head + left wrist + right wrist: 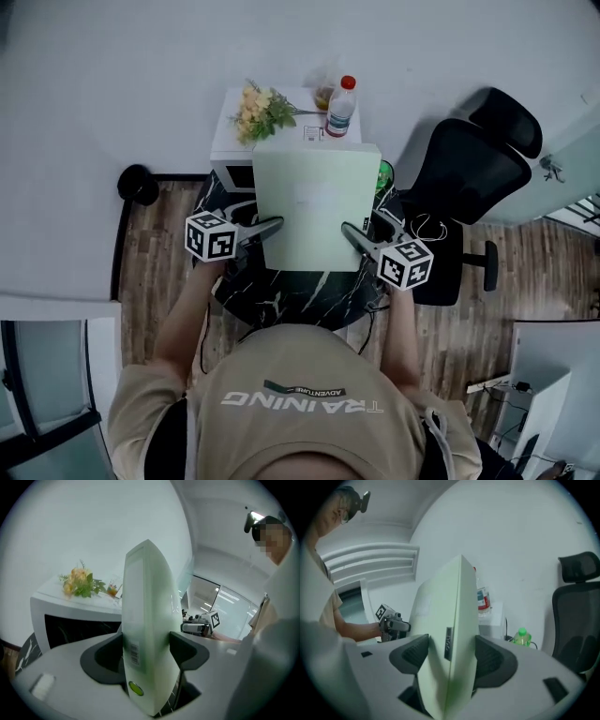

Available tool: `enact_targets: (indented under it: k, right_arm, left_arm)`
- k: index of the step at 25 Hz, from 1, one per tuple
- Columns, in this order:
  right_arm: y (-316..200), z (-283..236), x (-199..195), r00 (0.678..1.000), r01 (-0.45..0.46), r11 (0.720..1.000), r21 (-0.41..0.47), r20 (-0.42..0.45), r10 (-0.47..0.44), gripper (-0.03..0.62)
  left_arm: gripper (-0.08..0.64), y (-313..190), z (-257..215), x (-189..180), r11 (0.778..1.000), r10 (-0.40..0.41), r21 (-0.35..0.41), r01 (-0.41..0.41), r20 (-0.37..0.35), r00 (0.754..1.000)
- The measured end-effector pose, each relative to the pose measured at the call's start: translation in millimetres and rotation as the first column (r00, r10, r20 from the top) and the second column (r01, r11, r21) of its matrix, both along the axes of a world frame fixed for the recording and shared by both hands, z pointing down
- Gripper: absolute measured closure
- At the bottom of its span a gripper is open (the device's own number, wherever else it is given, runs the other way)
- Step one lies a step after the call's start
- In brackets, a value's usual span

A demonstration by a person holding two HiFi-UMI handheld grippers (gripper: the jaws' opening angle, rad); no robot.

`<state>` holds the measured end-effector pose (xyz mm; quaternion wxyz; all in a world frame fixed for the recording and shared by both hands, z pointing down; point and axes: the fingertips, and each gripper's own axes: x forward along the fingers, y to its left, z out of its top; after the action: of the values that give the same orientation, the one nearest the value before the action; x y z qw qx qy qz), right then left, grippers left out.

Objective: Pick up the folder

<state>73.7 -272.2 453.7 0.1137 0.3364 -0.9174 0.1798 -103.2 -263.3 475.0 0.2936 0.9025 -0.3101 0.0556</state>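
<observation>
Pale green folder (317,206), face up over the black marbled table (281,302). The left gripper (272,226) and right gripper (350,231) are each clamped on a side edge. Behind it is a white cabinet (228,142) with flowers (261,111) and a bottle (341,108). An office chair (473,169) stands on the wood floor (155,246).

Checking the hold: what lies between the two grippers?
The pale green folder fills that stretch: the left gripper is shut on its left edge, the right gripper on its right edge, seen in the head view.
</observation>
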Motion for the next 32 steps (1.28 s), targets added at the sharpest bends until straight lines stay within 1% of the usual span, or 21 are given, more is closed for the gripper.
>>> enact_targets:
  k: [2, 6, 11, 14, 17, 20, 23, 25, 28, 32]
  right_arm:
    - [-5.0, -23.1, 2.1, 1.000, 0.012, 0.998, 0.054, -0.004, -0.012, 0.322]
    - [-8.7, -57.5, 2.0, 1.000, 0.014, 0.992, 0.127, 0.015, -0.016, 0.322]
    - [-10.0, -94.0, -1.2, 0.999, -0.002, 0.978, 0.207, 0.034, -0.005, 0.322]
    - [-10.0, -112.9, -1.7, 0.999, -0.007, 0.971, 0.241, 0.040, -0.003, 0.322]
    - [-5.6, -132.0, -0.5, 0.999, -0.018, 0.966, 0.257, 0.044, 0.006, 0.322]
    - [-2.3, -149.4, -0.5, 0.999, -0.027, 0.955, 0.295, 0.031, 0.018, 0.322]
    - [0.1, -156.5, -2.0, 0.999, -0.033, 0.949, 0.313, 0.034, 0.023, 0.322]
    - [1.7, -157.4, -2.7, 0.999, -0.039, 0.948, 0.316, 0.042, 0.027, 0.322]
    - [1.5, -156.9, -2.3, 0.999, -0.039, 0.949, 0.313, 0.045, 0.027, 0.322]
    - [0.9, -153.9, -3.0, 0.999, -0.023, 0.956, 0.294, 0.029, 0.015, 0.322]
  left_arm:
    - [0.261, -3.7, -22.9, 2.7, 0.998, -0.006, 0.060, 0.006, 0.007, 1.000]
    - [0.261, -7.6, -62.6, 2.1, 0.987, -0.026, 0.159, 0.022, 0.022, 0.999]
    - [0.261, -11.8, -106.2, -1.4, 0.960, -0.032, 0.279, 0.016, 0.053, 0.998]
    - [0.261, -12.1, -127.2, -1.6, 0.944, -0.031, 0.330, 0.008, 0.064, 0.997]
    - [0.261, -9.4, -146.4, -0.5, 0.931, -0.026, 0.364, 0.002, 0.062, 0.998]
    - [0.261, -8.8, -163.2, -0.5, 0.917, -0.020, 0.399, -0.009, 0.068, 0.997]
    - [0.261, -6.6, -174.2, -1.6, 0.900, -0.022, 0.435, -0.016, 0.082, 0.996]
    - [0.260, -5.5, -177.3, -2.5, 0.894, -0.022, 0.448, -0.018, 0.085, 0.996]
    - [0.260, -5.4, -177.9, -2.5, 0.894, -0.026, 0.448, -0.015, 0.083, 0.996]
    - [0.259, -2.9, -173.1, -2.4, 0.901, -0.041, 0.433, 0.006, 0.073, 0.996]
